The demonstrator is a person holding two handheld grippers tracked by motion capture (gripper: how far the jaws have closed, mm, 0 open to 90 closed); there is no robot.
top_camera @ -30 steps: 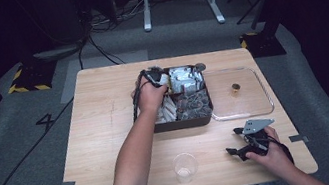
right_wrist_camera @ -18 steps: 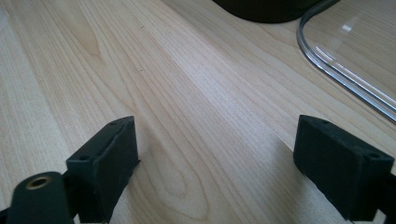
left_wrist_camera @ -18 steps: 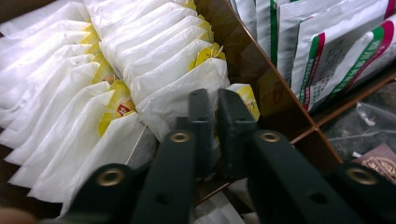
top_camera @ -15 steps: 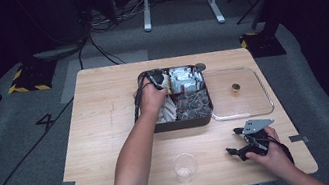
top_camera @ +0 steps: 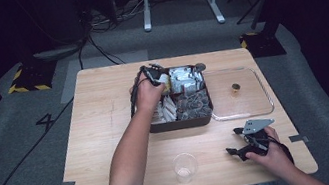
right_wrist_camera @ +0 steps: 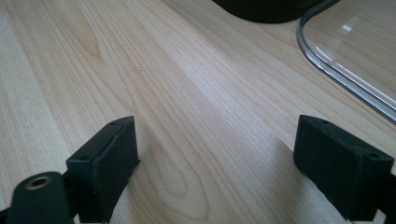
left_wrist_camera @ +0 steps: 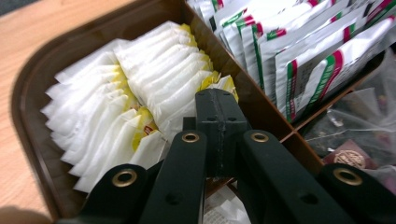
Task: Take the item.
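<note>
Left gripper point(left_wrist_camera: 215, 105): its two black jaws are pressed tight together, after just closing. It looks pinched on the yellow edge of a white packet point(left_wrist_camera: 219, 86), but the tips hide the pinch.
Right gripper point(right_wrist_camera: 217, 168): jaws spread wide, nothing between them. It sits low over the bare wood.
White packets point(left_wrist_camera: 140, 88): soft, flat paper pouches with yellow ends, stacked in a row right under and ahead of the left gripper.
Box point(top_camera: 180, 123): dark brown, with rounded corners and thin walls that split it into parts. The white packets fill one part.
Shiny packets point(left_wrist_camera: 299, 51): white with red and green stripes, in the part just past the wall beside the left gripper.
Table point(top_camera: 105, 112): pale wood with long grain lines, smooth and flat.
Clear lid point(top_camera: 255, 102): see-through, with a rounded rim, lying flat beyond the right gripper.
Plastic cup point(top_camera: 185, 166): clear and round, between the two arms, near the person.
Room: grey floor, dark all around, black cables.
Left hand point(top_camera: 147, 93): arm stretched forward over the box.
Right hand point(top_camera: 266, 151): resting on the table.
</note>
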